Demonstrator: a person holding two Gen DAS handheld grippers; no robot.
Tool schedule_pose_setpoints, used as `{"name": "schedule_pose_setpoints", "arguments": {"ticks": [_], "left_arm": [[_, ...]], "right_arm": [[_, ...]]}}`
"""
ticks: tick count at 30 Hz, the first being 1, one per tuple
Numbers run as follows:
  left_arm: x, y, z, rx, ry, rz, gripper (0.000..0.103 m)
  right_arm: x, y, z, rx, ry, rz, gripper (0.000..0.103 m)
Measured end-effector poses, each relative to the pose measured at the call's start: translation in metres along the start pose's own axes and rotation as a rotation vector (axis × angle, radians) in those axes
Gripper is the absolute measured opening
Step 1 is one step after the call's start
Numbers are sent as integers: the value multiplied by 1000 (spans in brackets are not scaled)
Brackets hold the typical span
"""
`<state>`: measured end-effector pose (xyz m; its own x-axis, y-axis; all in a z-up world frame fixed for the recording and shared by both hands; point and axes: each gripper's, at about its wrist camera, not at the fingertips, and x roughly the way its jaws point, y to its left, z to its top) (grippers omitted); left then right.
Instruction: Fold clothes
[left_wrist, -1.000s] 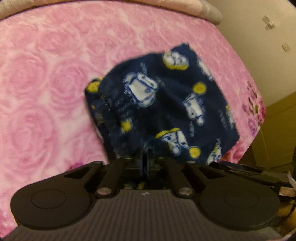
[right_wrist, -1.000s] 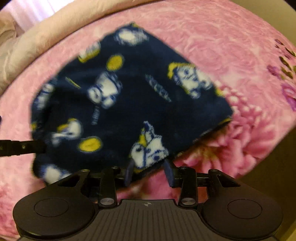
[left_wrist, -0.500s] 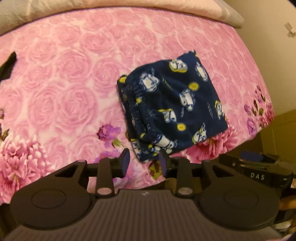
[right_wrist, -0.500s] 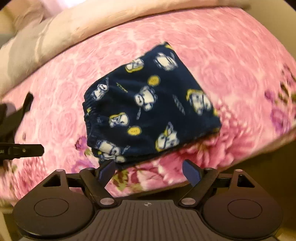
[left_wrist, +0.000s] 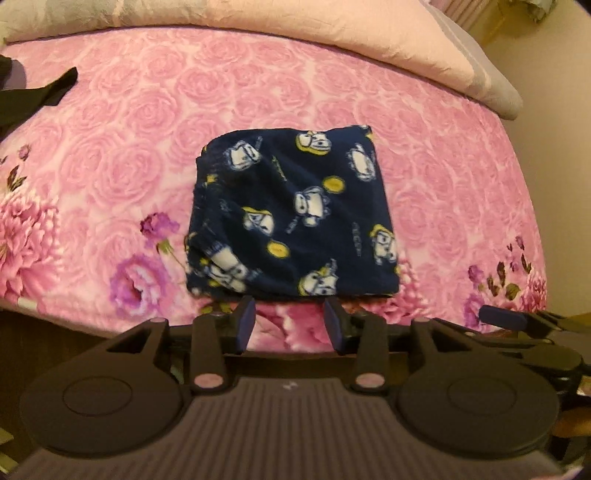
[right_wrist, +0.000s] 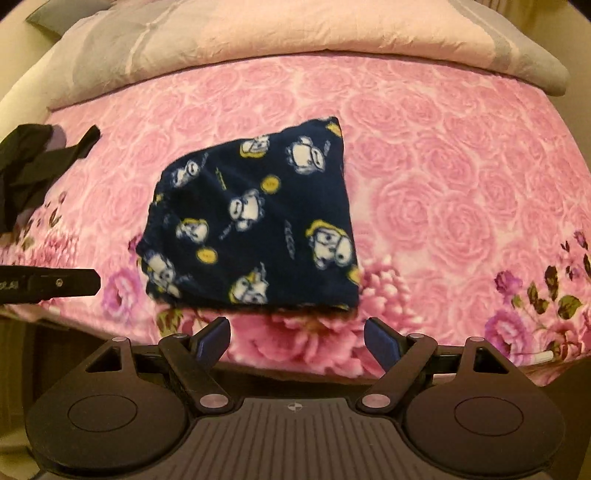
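A folded navy fleece garment (left_wrist: 295, 214) printed with white and yellow cartoon figures lies flat on the pink rose bedspread (left_wrist: 122, 147); the right wrist view shows the same folded garment (right_wrist: 255, 225). My left gripper (left_wrist: 290, 325) hovers above the bed's near edge, just short of the garment; its jaws are opening and hold nothing. My right gripper (right_wrist: 297, 339) also hangs above the near edge, open wide and empty. One finger of the right gripper pokes in at the right (left_wrist: 502, 317), and the left gripper's finger shows at the left (right_wrist: 48, 284).
Dark clothes (right_wrist: 33, 166) lie in a heap at the bed's left side, also seen as dark clothes (left_wrist: 33, 96). A beige and grey quilt (right_wrist: 295, 40) runs along the far side. The bed's front edge drops off just below both grippers.
Both grippers let go of the navy garment and rose back from it. The left jaws went from shut on the cloth to apart; the right jaws widened. The garment now lies folded on the bed.
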<state>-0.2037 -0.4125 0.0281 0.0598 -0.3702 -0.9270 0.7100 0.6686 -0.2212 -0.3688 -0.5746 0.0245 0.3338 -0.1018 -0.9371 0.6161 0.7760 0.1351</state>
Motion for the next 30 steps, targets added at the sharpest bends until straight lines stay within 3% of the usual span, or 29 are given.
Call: {"name": "schedule_pose_setpoints", "arguments": {"ticks": [8, 13, 30], "left_arm": [[-27, -11, -24, -69, -66, 60, 41], [-39, -14, -35, -82, -79, 85, 42], [-35, -15, -72, -135, -36, 140, 43]], "right_arm": [[-18, 5, -9, -137, -41, 75, 83], [-25, 6, -14, -155, -51, 97, 83], [-11, -4, -52, -140, 36, 109, 83]]}}
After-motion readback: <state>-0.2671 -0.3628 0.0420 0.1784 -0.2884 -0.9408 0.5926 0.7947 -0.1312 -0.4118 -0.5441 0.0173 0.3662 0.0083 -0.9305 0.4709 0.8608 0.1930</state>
